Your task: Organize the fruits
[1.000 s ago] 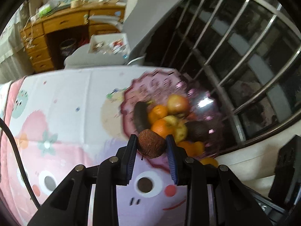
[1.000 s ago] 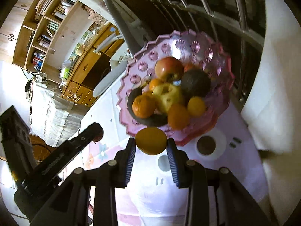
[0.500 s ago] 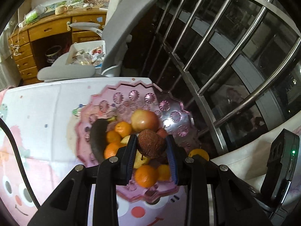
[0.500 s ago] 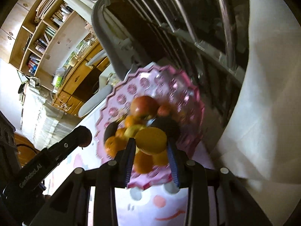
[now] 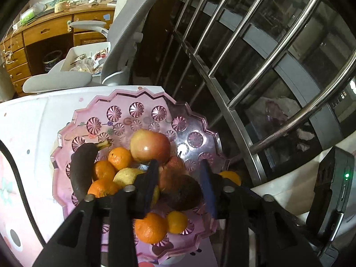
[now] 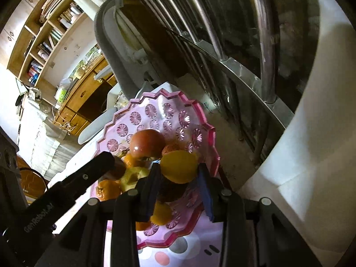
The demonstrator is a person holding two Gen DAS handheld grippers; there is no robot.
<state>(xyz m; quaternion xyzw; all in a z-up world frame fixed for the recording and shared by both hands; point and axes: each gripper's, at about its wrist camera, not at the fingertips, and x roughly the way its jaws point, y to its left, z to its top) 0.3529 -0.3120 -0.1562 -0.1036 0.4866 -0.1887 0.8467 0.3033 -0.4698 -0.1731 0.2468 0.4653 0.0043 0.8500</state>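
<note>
A pink scalloped bowl (image 5: 142, 95) (image 6: 169, 93) holds a red apple (image 5: 150, 146), several oranges (image 5: 151, 227) and a blackened banana (image 5: 82, 173). My left gripper (image 5: 180, 175) hangs over the pile and its jaws are opening. A blurred brown round fruit (image 5: 181, 190) sits low between them, clear of the pads. Over the bowl's right side my right gripper (image 6: 180, 178) is shut on a yellow-orange fruit (image 6: 179, 166). That fruit (image 5: 230, 175) peeks out just right of the left gripper. In the right wrist view the left gripper (image 6: 106, 159) reaches in from the left.
The bowl stands on a cartoon-print tablecloth (image 5: 29, 129) at the table's far corner. Steel railing bars (image 5: 255, 51) (image 6: 224, 64) rise right behind it. A grey office chair (image 5: 124, 33) and a wooden desk (image 5: 49, 29) lie beyond. White cloth (image 6: 311, 133) lies at the right.
Both grippers moved forward over the bowl. The left jaws parted and the brown fruit dropped lower between them. The right gripper still grips its yellow-orange fruit.
</note>
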